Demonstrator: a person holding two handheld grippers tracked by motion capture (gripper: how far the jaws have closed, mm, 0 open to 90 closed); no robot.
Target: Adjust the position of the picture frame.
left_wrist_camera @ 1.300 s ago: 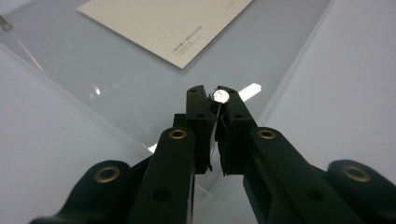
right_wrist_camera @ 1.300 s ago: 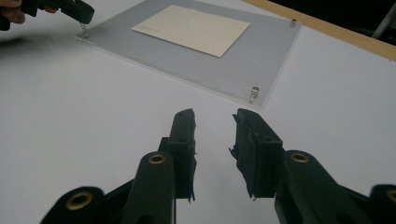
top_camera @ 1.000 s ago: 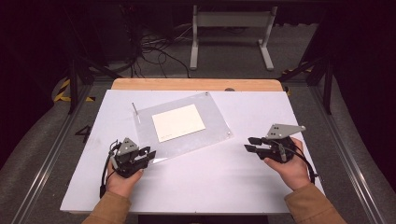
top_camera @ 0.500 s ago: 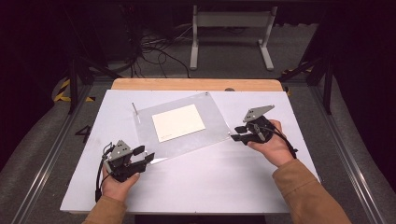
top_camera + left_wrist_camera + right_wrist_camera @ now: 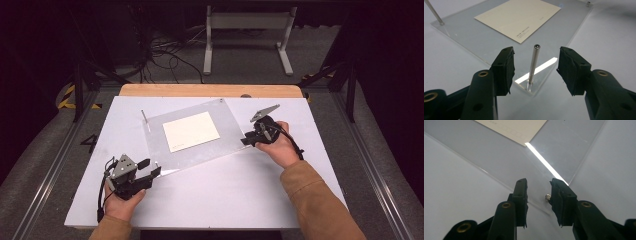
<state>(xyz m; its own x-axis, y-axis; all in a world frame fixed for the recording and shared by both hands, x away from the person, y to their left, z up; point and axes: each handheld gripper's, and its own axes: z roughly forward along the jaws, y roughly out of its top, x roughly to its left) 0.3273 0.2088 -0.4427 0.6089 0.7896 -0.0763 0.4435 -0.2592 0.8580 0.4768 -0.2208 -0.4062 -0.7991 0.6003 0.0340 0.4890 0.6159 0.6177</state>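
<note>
Two hand-held grippers work at opposite corners of a clear acrylic plate [image 5: 195, 137] lying flat on a white table [image 5: 225, 200], with a cream sheet of paper [image 5: 191, 131] centred on it. Your left gripper [image 5: 150, 167] sits at the plate's near-left corner. In the left gripper view, a slim metal post [image 5: 534, 63] stands upright in that corner, between the spread jaws, and neither pad touches it. Those jaws have just been opening, so the post looks freshly let go and stands on its own. Another post [image 5: 145, 120] stands at the far-left corner.

Your right gripper [image 5: 248, 138] is at the plate's near-right corner. In the right gripper view its jaws stand apart around a small metal stud [image 5: 547, 197], which lies just beside the right-hand pad; you cannot tell whether it touches. The jaws have just narrowed slightly.

Judging by this, the step in hand is fitting standoff hardware at the corners. The next move likely calls for centring the stud between the pads, closing gently, and keeping the plate from sliding.
</note>
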